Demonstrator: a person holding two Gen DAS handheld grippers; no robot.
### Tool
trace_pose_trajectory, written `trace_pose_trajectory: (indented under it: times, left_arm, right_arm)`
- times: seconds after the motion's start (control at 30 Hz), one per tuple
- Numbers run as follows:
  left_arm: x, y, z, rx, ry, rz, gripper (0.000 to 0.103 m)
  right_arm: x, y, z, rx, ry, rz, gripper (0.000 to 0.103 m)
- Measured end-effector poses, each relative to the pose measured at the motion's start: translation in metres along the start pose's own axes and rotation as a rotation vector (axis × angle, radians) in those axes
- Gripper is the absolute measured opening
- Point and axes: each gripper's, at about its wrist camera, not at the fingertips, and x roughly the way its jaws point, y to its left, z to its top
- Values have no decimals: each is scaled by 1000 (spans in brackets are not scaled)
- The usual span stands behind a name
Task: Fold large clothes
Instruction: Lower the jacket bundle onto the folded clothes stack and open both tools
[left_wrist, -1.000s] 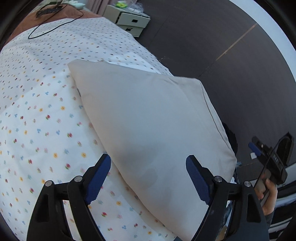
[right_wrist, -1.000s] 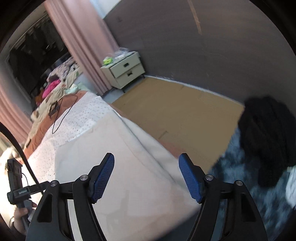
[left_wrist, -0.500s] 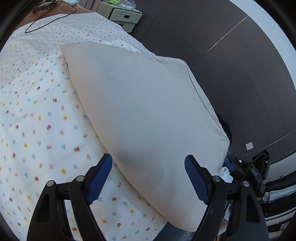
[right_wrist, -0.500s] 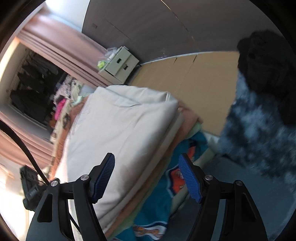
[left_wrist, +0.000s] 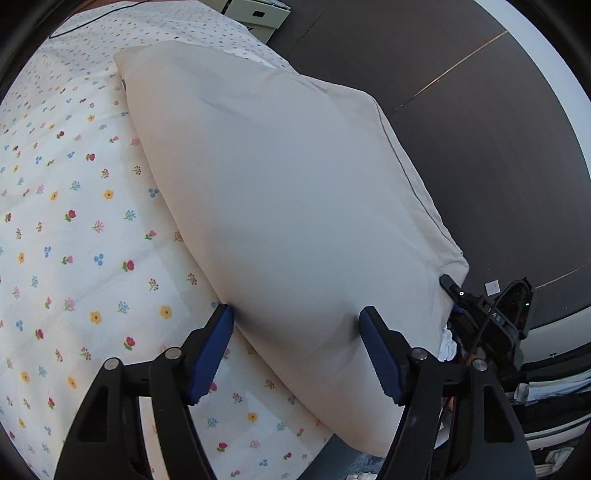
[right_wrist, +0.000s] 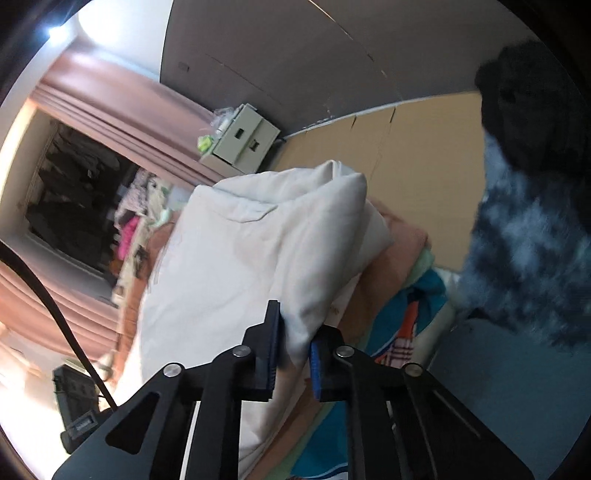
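a folded cream cloth (left_wrist: 295, 206) is laid on a flower-print bed sheet (left_wrist: 74, 229), with its near corner at the bed's edge. the left gripper (left_wrist: 295, 332) is set low over the cloth's near edge; its jaws have just been closing in but are seen apart, with 1 blue pad (left_wrist: 214, 350) at the cloth's left edge on the sheet and the other pressed into the cloth's top. nothing is clamped there. the right gripper (right_wrist: 293, 354) has just been closing and is seen clamped on the cloth's (right_wrist: 258, 258) corner fold, which is pinched between both pads. orange and teal bedding (right_wrist: 406, 306) is seen under the cloth at the bed's edge. a small drawer unit (right_wrist: 245, 138) is stood by the grey wall beside pink curtains (right_wrist: 122, 110).
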Motion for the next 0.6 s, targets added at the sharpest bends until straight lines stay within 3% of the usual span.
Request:
trace_pose_trajectory:
  times: [0.23, 0.43, 0.5, 0.53, 0.6]
  left_arm:
    - [8, -2, 0, 8, -12, 7, 71]
    - [-10, -8, -7, 43, -20, -2, 71]
    - [-19, -10, -9, 53, -28, 7, 71]
    - [-24, -11, -8, 59, -30, 14, 71]
    - [-36, -12, -6, 70, -47, 21, 71]
  right_arm:
    - [8, 1, 37, -4, 1, -36, 8]
    - [7, 23, 36, -65, 25, -99, 12]
    - [3, 30, 30, -71, 33, -133, 18]
    - [-2, 36, 25, -81, 29, -151, 26]
    - [-13, 50, 13, -114, 10, -166, 52]
